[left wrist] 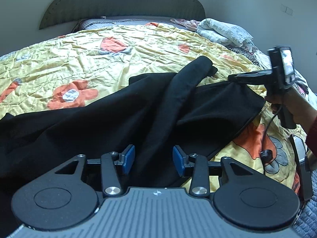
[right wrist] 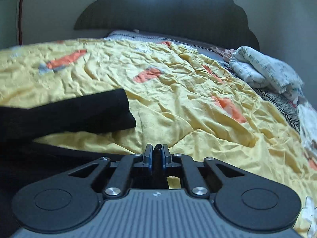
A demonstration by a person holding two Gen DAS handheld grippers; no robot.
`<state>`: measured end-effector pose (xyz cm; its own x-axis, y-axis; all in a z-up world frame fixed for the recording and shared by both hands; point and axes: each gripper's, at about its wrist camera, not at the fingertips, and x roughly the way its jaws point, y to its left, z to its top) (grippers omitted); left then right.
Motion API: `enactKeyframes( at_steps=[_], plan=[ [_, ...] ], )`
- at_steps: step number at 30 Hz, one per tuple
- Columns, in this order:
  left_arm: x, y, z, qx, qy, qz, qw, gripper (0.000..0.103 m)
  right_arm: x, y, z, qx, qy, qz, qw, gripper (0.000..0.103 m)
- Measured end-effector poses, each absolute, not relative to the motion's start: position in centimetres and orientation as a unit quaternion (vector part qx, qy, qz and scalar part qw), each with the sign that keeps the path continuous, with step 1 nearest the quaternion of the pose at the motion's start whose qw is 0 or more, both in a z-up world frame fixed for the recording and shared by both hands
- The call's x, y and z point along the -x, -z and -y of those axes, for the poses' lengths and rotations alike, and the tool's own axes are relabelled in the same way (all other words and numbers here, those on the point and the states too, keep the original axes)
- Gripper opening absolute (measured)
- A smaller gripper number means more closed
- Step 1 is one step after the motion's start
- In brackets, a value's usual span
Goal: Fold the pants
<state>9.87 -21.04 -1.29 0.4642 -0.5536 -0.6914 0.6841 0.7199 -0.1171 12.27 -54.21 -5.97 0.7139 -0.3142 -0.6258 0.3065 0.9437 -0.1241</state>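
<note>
Crumpled yellow quilt (left wrist: 59, 65) with orange flowers covers the bed in the left wrist view, below a scalloped dark headboard (left wrist: 122, 2). Black pants (left wrist: 99, 123) of soft matte cloth lie just ahead of the left gripper (left wrist: 153, 159), whose blue pads stand wide apart, a rolled leg between them without clear contact. Far right, the right gripper (left wrist: 231, 77) pinches the pants' edge.

Right wrist view: the right gripper (right wrist: 157, 155) is clamped on a black fold of pants (right wrist: 89, 115), which spread to its left. A folded white printed cloth (right wrist: 265, 69) sits far right.
</note>
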Motion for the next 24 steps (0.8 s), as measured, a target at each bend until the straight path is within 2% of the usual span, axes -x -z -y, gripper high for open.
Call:
enactKeyframes(
  at_steps=[3, 6, 9, 11, 12, 13, 15, 18, 21, 24],
  plan=[
    [-9.9, 1.5, 21.2, -0.090, 0.363, -0.368, 0.851, 0.047, -12.7, 6.4, 54.4, 0.004, 0.180, -0.341, 0.923, 0.009],
    [-10.0, 1.7, 21.2, -0.090, 0.361, -0.367, 0.853, 0.047, -12.0, 5.6, 54.5, -0.008, 0.233, -0.332, 0.914, 0.020],
    [-9.8, 1.9, 21.3, -0.102, 0.359, -0.357, 0.857, 0.047, -10.4, 3.5, 53.4, -0.015, 0.277, -0.284, 0.918, 0.022],
    [-9.6, 2.2, 21.6, -0.117, 0.358, -0.349, 0.858, 0.047, -9.3, 2.4, 53.5, -0.111, 0.208, -0.261, 0.936, 0.035],
    [-9.5, 2.3, 21.8, -0.124, 0.357, -0.347, 0.858, 0.047, -9.2, 2.3, 53.9, -0.177, 0.157, -0.259, 0.936, 0.056],
    [-9.4, 2.4, 21.9, -0.131, 0.357, -0.344, 0.859, 0.047, -9.2, 2.6, 54.1, -0.240, 0.112, -0.253, 0.931, 0.073],
    [-9.2, 2.7, 22.3, -0.146, 0.353, -0.335, 0.861, 0.047, -9.5, 3.6, 54.2, -0.336, 0.051, -0.237, 0.910, 0.074],
    [-8.9, 2.9, 22.8, -0.171, 0.347, -0.320, 0.865, 0.048, -11.1, 5.7, 54.2, -0.420, 0.015, -0.256, 0.871, 0.074],
    [-9.0, 3.0, 23.2, -0.185, 0.341, -0.308, 0.869, 0.047, -12.4, 7.7, 53.9, -0.473, -0.007, -0.259, 0.842, 0.075],
    [-9.4, 3.0, 23.5, -0.185, 0.335, -0.309, 0.871, 0.047, -13.4, 7.6, 53.9, -0.481, -0.010, -0.254, 0.839, 0.075]
  ],
)
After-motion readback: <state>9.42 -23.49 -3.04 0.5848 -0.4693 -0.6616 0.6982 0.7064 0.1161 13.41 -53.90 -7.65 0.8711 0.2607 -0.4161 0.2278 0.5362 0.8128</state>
